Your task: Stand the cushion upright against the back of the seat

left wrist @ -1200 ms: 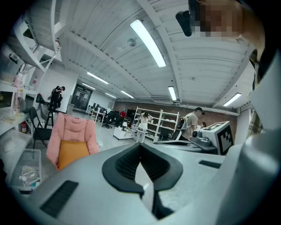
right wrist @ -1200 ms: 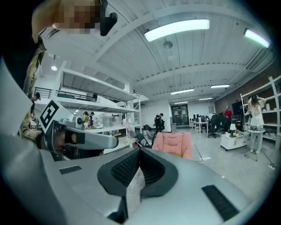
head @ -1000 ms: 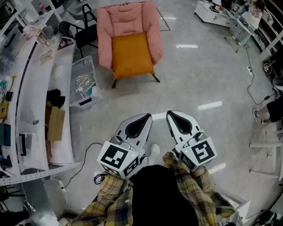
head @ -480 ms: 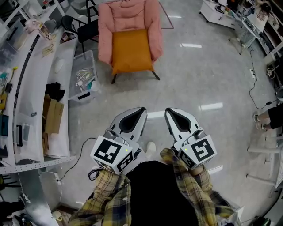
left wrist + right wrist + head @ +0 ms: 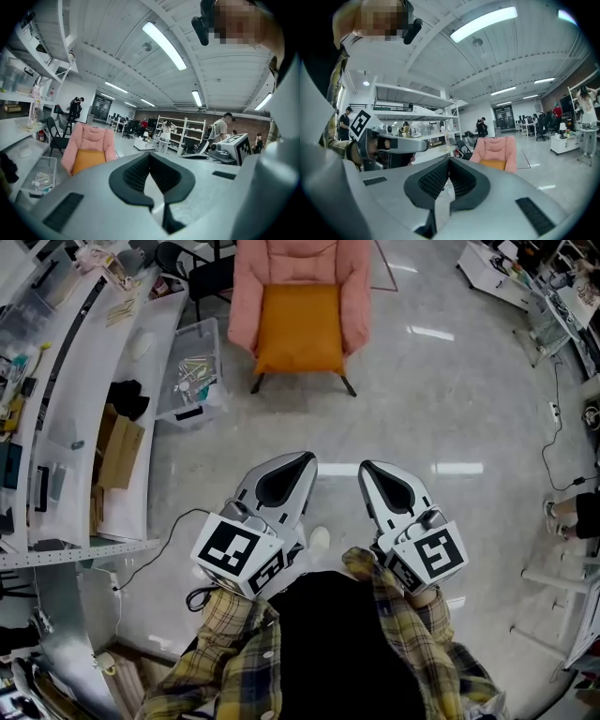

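Observation:
An orange cushion (image 5: pixel 299 329) lies flat on the seat of a pink armchair (image 5: pixel 349 292) at the top of the head view, well ahead of both grippers. The cushion (image 5: pixel 87 160) also shows at the left in the left gripper view, and as a thin orange strip (image 5: pixel 493 164) in the right gripper view. My left gripper (image 5: pixel 303 459) and right gripper (image 5: pixel 367 468) are held side by side close to the person's body, both shut and empty, far from the chair.
A long white workbench (image 5: pixel 80 418) with clutter runs down the left side. A clear plastic bin (image 5: pixel 191 381) sits on the floor left of the chair. A black cable (image 5: pixel 164 545) trails on the floor. White shelving stands at the right.
The view has shifted so the armchair sits higher and further right in the picture. Both grippers stay shut and side by side, close to the body.

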`<state>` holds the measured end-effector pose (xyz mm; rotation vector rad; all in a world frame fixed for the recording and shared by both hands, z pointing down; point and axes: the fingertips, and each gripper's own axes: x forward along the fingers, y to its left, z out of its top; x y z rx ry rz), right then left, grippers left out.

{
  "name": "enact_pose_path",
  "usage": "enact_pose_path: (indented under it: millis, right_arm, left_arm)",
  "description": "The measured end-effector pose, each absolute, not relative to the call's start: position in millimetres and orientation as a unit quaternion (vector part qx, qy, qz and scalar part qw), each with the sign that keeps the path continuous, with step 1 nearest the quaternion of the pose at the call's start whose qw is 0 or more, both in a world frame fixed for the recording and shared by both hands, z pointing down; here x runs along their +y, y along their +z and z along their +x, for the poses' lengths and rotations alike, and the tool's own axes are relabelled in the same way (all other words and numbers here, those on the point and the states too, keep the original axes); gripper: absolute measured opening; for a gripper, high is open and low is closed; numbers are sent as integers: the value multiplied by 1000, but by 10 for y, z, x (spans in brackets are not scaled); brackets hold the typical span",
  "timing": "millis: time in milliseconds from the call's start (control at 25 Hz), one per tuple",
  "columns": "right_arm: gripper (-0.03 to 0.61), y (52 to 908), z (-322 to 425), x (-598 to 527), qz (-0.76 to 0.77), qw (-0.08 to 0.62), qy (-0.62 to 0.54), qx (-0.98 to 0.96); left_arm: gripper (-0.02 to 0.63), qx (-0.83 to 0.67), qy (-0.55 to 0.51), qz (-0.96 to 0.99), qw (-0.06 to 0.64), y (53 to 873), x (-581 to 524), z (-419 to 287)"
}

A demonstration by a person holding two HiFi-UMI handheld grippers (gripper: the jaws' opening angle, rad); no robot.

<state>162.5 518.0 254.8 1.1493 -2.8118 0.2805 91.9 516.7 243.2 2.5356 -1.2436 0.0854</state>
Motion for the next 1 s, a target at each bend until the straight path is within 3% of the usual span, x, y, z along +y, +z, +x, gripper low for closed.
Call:
enact_pose_path:
  millis: [440, 1000]
  right_arm:
    - [18, 2687, 1290, 4648, 371, 57, 108, -921]
    - [18, 2713, 488, 3448, 393, 75, 114, -909]
  left_arm:
    - [5, -422, 36, 889, 175, 2594, 4597, 664]
    - [5, -412, 41, 892, 180, 2589, 3373, -248]
